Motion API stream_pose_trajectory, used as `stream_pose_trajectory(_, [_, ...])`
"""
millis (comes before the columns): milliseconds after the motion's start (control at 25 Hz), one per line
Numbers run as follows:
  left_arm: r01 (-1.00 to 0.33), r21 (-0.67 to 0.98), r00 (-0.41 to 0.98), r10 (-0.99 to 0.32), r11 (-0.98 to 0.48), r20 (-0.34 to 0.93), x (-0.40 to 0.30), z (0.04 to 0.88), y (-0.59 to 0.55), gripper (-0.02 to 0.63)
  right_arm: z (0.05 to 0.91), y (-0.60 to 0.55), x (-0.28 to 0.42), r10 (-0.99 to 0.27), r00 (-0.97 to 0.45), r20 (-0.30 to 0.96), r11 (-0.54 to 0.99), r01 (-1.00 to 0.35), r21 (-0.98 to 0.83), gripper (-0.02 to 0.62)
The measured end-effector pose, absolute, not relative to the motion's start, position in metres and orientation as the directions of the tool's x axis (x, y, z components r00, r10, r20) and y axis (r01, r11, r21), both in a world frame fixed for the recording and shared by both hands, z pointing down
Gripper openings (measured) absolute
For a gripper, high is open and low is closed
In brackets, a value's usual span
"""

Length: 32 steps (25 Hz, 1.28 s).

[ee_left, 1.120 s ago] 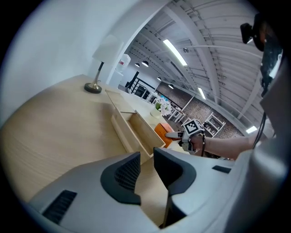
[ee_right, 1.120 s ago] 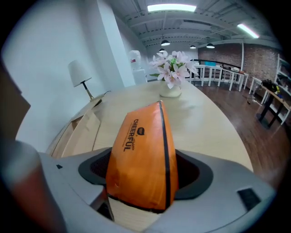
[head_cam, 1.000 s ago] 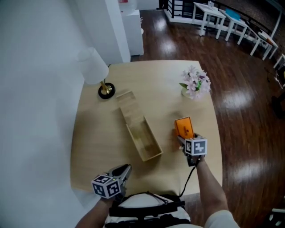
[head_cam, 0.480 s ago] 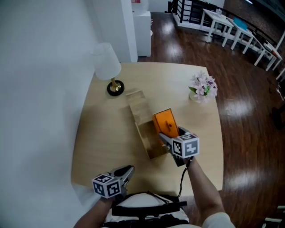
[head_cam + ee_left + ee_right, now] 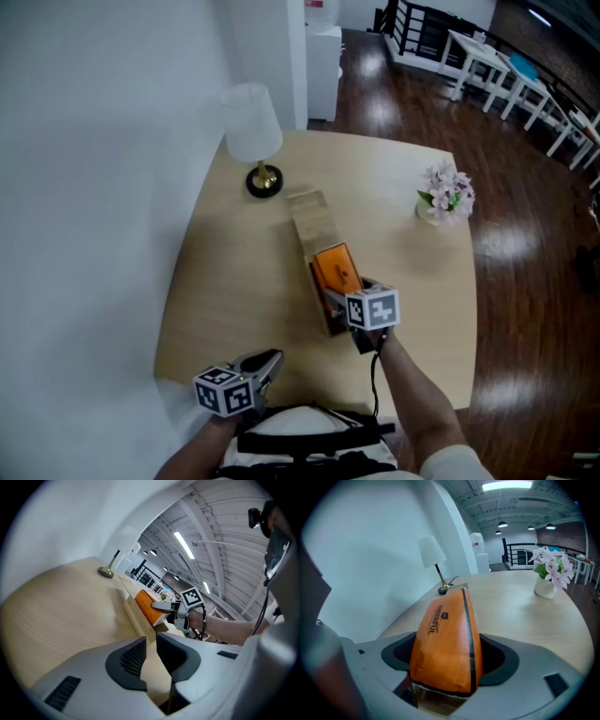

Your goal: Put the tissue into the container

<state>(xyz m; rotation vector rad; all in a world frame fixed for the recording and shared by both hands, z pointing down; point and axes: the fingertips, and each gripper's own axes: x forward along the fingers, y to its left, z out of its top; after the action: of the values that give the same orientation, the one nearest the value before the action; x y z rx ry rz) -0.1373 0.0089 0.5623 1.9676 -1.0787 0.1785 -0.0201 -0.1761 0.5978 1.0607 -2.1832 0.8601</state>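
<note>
An orange tissue pack (image 5: 336, 270) is clamped upright between the pads of my right gripper (image 5: 343, 296), which is shut on its two sides. The pack hangs over the near half of the long open wooden container (image 5: 309, 220) in the middle of the table. From the left gripper view the tissue pack (image 5: 147, 603) stands partly above the container's near wall (image 5: 136, 616); whether it touches the bottom is hidden. In the right gripper view the tissue pack (image 5: 445, 634) fills the gap of the right gripper (image 5: 449, 654). My left gripper (image 5: 255, 367) rests low at the table's front edge, jaws drawn together on nothing.
A white-shaded lamp (image 5: 253, 141) on a brass foot stands at the table's back left. A small vase of pink flowers (image 5: 446, 197) sits at the back right. The pale wooden table (image 5: 225, 281) meets a white wall on the left and dark wooden floor on the right.
My right gripper has carried the orange pack leftward, from beside the container's right wall to over its near half. The left gripper has stayed put.
</note>
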Motion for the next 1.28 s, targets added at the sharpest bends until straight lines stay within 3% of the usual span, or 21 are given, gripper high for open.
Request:
stream_pose_trajectory(1000, [-0.738, 0.623, 0.619, -0.629, -0.260, 0.471, -0.140, 0.556, 0.019, 0.064, 0.616, -0.165, -0.021, -0.452, -0.537, 0.713, 0.476, -0.821, -0.316, 0.399])
stream_pose_trajectory(1280, [-0.739, 0.617, 0.615, -0.645, -0.271, 0.454, -0.140, 0.547, 0.014, 0.064, 0.616, -0.171, -0.021, -0.484, -0.490, 0.725, 0.487, -0.839, -0.242, 0.399])
